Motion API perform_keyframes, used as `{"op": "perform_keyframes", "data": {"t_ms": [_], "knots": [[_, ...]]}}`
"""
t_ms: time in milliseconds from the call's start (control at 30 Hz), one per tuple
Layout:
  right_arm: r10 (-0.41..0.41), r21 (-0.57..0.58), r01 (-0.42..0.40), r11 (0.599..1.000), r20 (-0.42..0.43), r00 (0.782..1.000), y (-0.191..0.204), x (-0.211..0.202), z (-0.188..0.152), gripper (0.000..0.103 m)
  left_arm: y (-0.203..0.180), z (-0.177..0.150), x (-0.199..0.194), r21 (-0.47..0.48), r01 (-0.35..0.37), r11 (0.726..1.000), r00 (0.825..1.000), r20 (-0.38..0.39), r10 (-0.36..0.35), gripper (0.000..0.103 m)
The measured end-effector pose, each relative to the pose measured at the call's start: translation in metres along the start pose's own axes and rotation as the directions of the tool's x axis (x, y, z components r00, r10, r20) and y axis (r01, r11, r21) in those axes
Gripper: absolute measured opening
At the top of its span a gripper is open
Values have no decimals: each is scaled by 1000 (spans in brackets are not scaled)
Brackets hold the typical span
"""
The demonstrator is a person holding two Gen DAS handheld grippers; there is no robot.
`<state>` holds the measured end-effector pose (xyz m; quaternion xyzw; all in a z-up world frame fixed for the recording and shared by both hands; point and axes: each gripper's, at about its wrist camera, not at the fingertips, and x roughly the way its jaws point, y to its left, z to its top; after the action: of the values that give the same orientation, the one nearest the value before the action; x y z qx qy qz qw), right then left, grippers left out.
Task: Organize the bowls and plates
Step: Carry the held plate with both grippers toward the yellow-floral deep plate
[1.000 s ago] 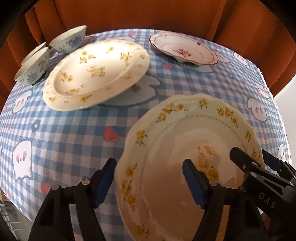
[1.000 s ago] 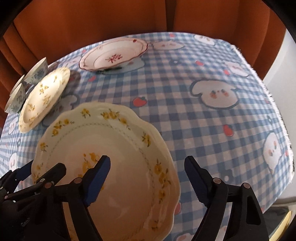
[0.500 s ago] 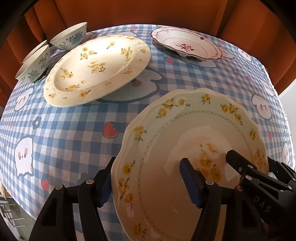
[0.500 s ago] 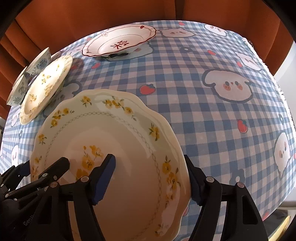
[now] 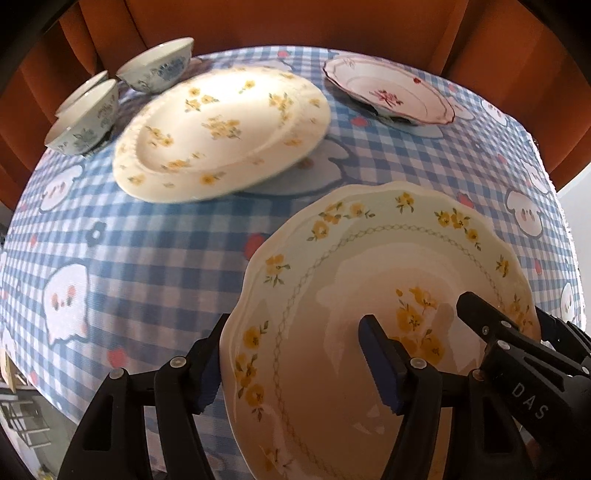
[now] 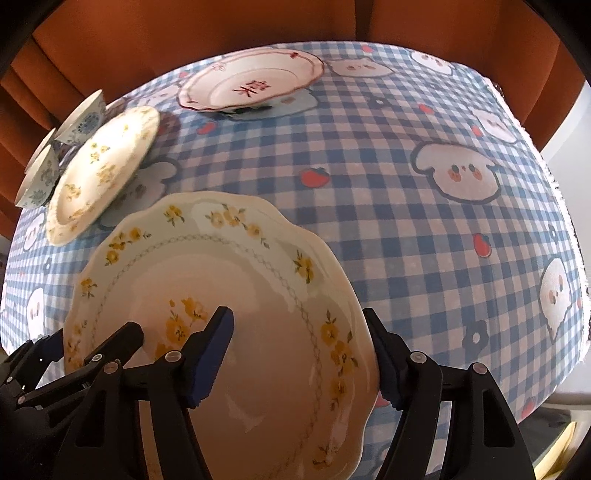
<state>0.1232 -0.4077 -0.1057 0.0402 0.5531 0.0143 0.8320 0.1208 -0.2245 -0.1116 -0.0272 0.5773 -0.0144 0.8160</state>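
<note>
A scalloped cream plate with yellow flowers [image 5: 388, 266] [image 6: 221, 266] sits nearest me, held from both sides. My left gripper [image 5: 291, 360] clamps its left rim, one finger outside the edge and the other on the plate's face. My right gripper [image 6: 295, 341] clamps the right rim the same way. Each gripper shows in the other's view: the right gripper [image 5: 517, 317], the left gripper [image 6: 81, 343]. A round white plate with yellow flowers [image 5: 221, 129] [image 6: 99, 166] lies farther back on the left.
A red-rimmed plate [image 5: 388, 96] [image 6: 251, 85] lies at the far side of the blue checked tablecloth [image 5: 147, 258]. Blue-patterned bowls [image 5: 159, 66] [image 5: 85, 118] stand at the far left by the orange curtain [image 5: 295, 22]. The table's edge falls away on the right.
Both grippers' jaws narrowed onto the scalloped plate's rims; a second ago the outer fingers stood apart from the edges. The plate now sits closer in both views.
</note>
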Motion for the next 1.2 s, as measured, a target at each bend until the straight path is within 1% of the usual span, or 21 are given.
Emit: {"op": "perform_keyframes", "data": {"t_ms": [300,333,567,800,1200], "knots": [[-16,27,16,1000,32,999,45,-17,-5,73,51,3,-21,37,18,999,999,27,-19,68],[-16,33,15,999,35,999,52,-19,-6,73,53,4,-22,40,18,999,999,30,-19,68],[-19,60,16,998,55,998,103,-30,-13,73,103,9,-34,67,19,998,999,48,-22,68],[-18,67,14,998,66,998,154,-31,-19,73,154,9,-41,71,18,997,998,57,-22,68],[-12,58,7,998,78,997,243,-20,-22,73,241,13,-40,62,10,998,998,63,-14,68]]}}
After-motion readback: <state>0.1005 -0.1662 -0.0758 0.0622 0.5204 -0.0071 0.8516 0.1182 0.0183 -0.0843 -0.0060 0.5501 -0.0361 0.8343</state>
